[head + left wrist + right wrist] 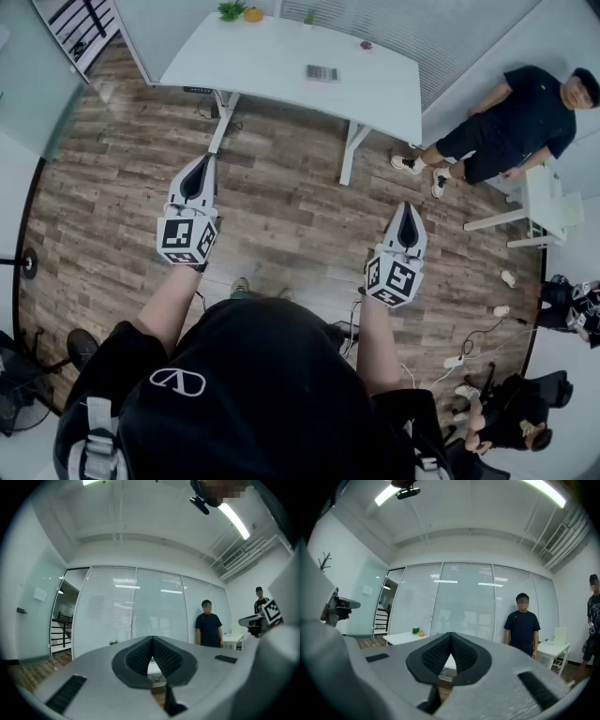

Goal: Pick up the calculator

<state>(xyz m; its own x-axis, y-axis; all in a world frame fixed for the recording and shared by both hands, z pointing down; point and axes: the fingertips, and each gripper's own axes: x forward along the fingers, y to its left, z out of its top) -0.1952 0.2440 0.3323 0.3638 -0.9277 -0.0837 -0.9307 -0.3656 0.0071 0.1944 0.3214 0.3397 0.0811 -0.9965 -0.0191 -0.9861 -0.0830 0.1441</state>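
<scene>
The calculator, a small grey slab, lies flat on the white table far ahead of me across the wooden floor. My left gripper is held level over the floor, well short of the table, jaws shut with nothing between them. My right gripper is held level to its right and a little nearer to me, also shut and empty. In the left gripper view the gripper has its ribbed pads meeting at the tip; the right gripper shows the same in its own view. The calculator is not visible in either gripper view.
On the table stand a small plant, an orange and a small red thing. A person in black leans by the wall at right, near a small white table. Cables and a power strip lie on the floor.
</scene>
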